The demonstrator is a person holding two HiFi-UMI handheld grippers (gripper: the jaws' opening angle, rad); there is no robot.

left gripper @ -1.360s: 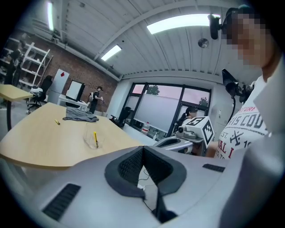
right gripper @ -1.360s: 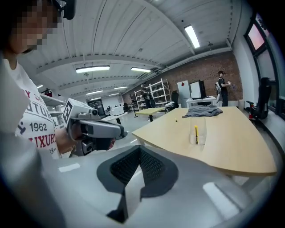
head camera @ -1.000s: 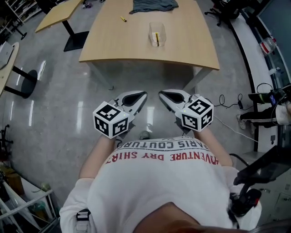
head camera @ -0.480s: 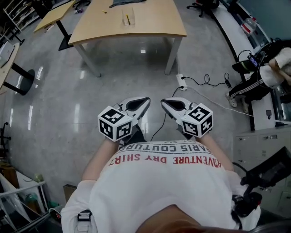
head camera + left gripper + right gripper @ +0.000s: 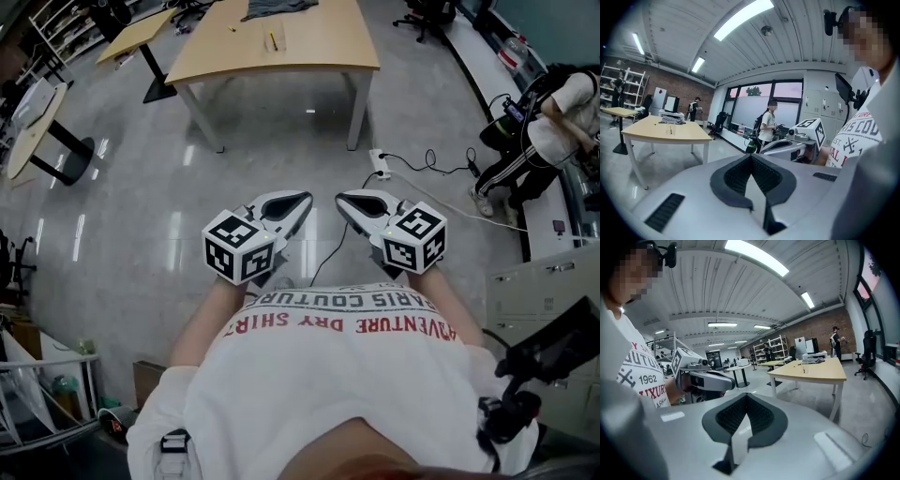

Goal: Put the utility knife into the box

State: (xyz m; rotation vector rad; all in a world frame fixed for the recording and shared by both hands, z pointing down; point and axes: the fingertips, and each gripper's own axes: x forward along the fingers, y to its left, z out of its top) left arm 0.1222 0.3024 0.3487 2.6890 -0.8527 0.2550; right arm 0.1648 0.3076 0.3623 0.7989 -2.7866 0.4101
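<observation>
The table point(image 5: 314, 52) now sits farther off at 12 o'clock. On it, the yellow knife point(image 5: 273, 41) seems to stand inside the clear box point(image 5: 268, 36). The left gripper point(image 5: 304, 198) and right gripper point(image 5: 340, 198) are closed and empty. Judging the task done, just keep them clear.

Both grippers are held low in front of the torso, side by side, close but apart. Noses point away from the body, angled slightly toward each other.

Left gripper point(image 5: 300, 201) point(image 5: 751, 157): jaws meet at the tips, nothing between them.

Right gripper point(image 5: 343, 200) point(image 5: 746, 397): same, tips together, empty.

Left marker cube point(image 5: 239, 247) and right marker cube point(image 5: 416, 238) sit at the near ends, just ahead of the wrists.

Left forearm point(image 5: 200, 319) and right forearm point(image 5: 450, 302) are bare and run forward from either side of the torso. Hands are hidden behind the cubes in the head view.
</observation>
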